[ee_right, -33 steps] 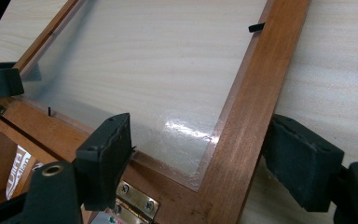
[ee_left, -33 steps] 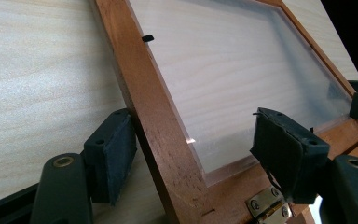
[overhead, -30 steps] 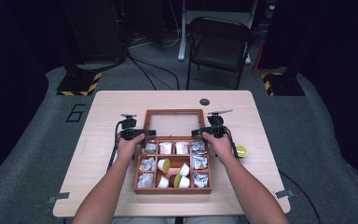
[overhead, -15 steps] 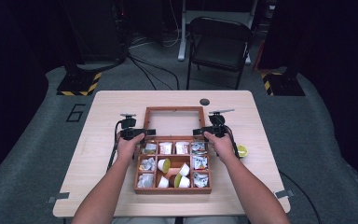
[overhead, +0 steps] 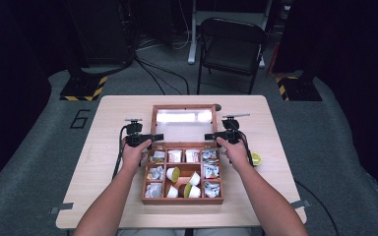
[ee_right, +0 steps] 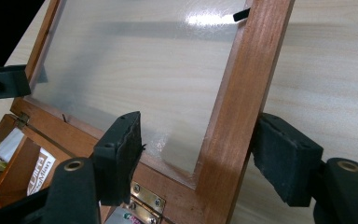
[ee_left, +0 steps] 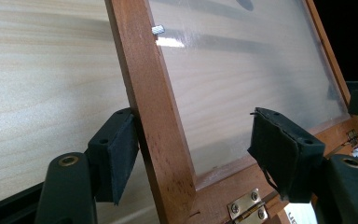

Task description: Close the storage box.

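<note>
Left gripper straddles the left rail of the glazed lid, outer pad touching, inner pad apart; jaws have just been closing. Right gripper likewise straddles the right rail, closing. The wooden box sits mid-tabletop, toward the near edge, lid raised.

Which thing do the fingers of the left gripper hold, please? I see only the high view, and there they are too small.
Observer: Nothing is clamped yet. The left gripper straddles the lid at its side rail; its jaws have just been closing.
Operator: Do both fingers touch the rail?
Observer: The outer one seems to lie against it. The inner one stands apart, in front of the clear pane.
Operator: And the right gripper?
Observer: The same, mirrored. The right gripper straddles the opposite rail, its jaws have just been closing, and its inner finger is off the wood.
</note>
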Available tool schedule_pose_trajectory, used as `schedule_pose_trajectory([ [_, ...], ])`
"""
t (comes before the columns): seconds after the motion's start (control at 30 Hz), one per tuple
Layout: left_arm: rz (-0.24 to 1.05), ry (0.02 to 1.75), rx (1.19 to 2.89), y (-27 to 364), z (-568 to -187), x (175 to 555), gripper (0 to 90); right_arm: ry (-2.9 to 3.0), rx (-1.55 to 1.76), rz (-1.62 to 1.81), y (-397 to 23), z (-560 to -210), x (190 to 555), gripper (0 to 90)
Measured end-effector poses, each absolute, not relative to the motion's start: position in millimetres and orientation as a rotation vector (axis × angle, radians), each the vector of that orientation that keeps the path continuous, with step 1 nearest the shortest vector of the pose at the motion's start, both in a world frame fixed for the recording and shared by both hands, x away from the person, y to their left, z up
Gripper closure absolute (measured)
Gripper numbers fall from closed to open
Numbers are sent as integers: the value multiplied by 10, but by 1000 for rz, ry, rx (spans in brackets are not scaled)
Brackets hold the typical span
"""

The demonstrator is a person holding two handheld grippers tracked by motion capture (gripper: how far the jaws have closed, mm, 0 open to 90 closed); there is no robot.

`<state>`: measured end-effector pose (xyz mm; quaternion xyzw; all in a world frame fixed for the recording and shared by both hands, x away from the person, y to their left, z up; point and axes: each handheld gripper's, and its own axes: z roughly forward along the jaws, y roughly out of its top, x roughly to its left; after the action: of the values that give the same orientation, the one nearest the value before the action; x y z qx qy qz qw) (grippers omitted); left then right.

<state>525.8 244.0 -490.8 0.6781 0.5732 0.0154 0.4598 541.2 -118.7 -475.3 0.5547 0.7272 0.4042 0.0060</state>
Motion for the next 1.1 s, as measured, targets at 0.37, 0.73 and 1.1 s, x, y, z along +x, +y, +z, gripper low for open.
schedule_pose_trajectory([
  [0.37, 50, 1373, 1659, 2478, -4805, 5214, 335, 2253, 1691, 1299, -1191, -4658, 5361, 352],
  [0.73, 84, 1340, 1661, 2479, -4711, 5146, 335, 2240, 1655, 1324, -1197, -4548, 5282, 356],
  [1.1, 115, 1299, 1683, 2468, -4602, 5053, 335, 2252, 1605, 1333, -1206, -4446, 5189, 361],
])
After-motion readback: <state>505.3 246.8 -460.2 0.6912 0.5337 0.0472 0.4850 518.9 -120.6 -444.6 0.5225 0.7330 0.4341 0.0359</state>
